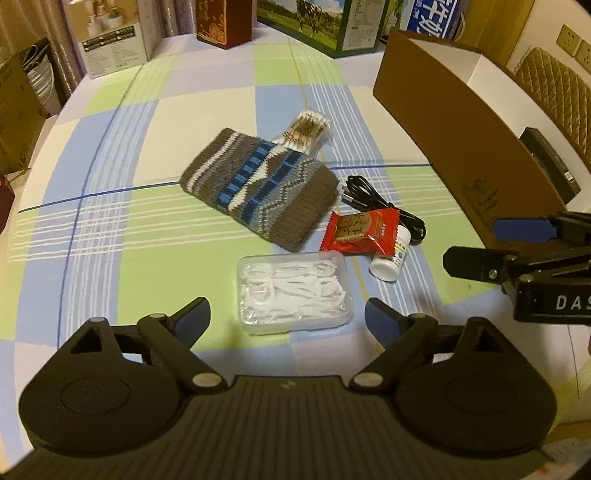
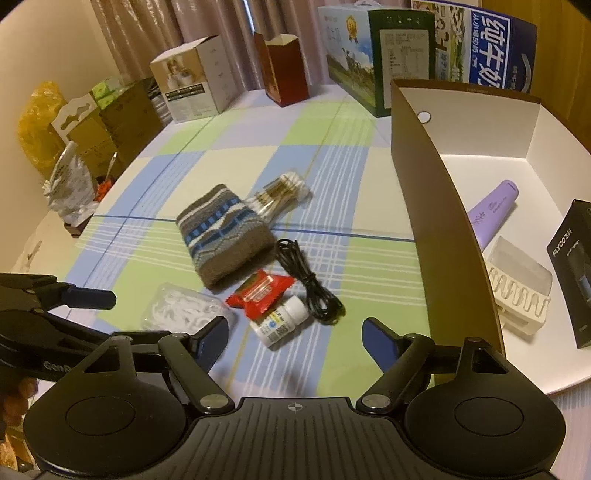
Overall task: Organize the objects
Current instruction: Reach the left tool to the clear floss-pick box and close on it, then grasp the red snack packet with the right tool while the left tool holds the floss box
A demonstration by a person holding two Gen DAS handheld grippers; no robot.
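On the checked tablecloth lie a clear box of floss picks, a knitted brown and blue pouch, a pack of cotton swabs, a black cable, a red snack packet and a small white bottle. My left gripper is open, just short of the floss box. My right gripper is open, just short of the bottle. Both are empty.
A brown cardboard box with a white inside stands at the right; it holds a purple tube, a white rack and a black carton. Cartons line the table's far edge.
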